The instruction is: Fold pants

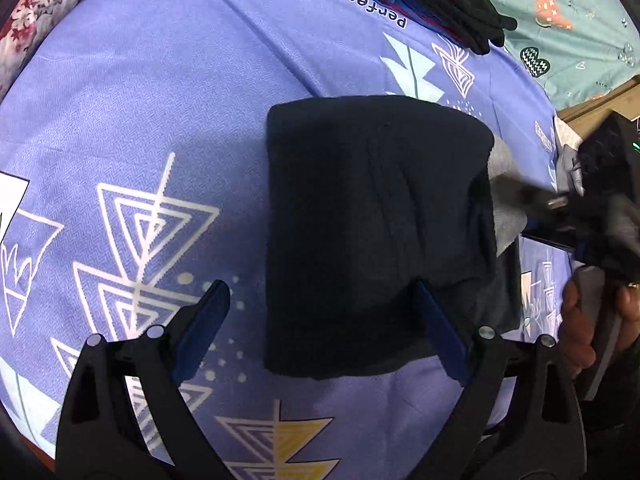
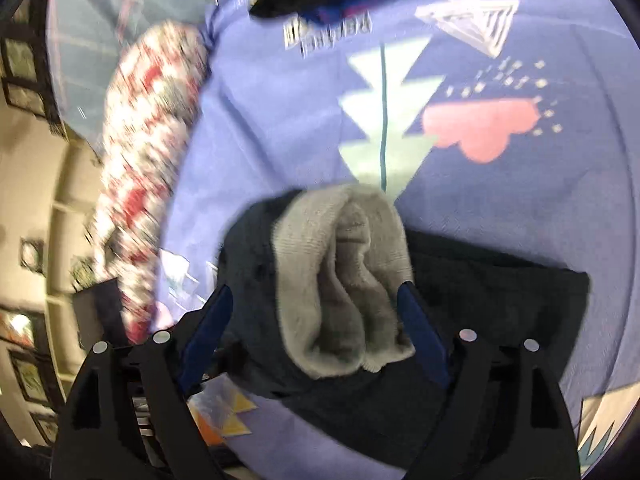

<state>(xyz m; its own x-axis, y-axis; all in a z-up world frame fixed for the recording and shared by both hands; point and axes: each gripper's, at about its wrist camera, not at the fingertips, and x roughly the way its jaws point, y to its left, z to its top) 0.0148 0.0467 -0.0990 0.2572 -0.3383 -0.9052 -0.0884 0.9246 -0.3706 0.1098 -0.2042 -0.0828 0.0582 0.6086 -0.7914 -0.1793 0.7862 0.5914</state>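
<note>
Dark navy pants (image 1: 376, 224) lie folded into a compact rectangle on the purple patterned bedsheet (image 1: 160, 120). Their grey ribbed cuffs (image 1: 506, 200) stick out at the right edge. My left gripper (image 1: 320, 312) is open and hovers over the fold's near left corner, holding nothing. In the right wrist view the grey cuffs (image 2: 352, 276) bunch up between the spread fingers of my right gripper (image 2: 316, 308), which is open, with the dark pants (image 2: 480, 300) beneath. The right gripper also shows at the right edge of the left wrist view (image 1: 560, 204), beside the cuffs.
A stack of folded dark garments (image 1: 440, 0) lies at the far side of the sheet. A floral cushion (image 1: 40, 8) sits at the far left, also in the right wrist view (image 2: 148, 168). A green printed sheet (image 1: 560, 20) lies at the back right.
</note>
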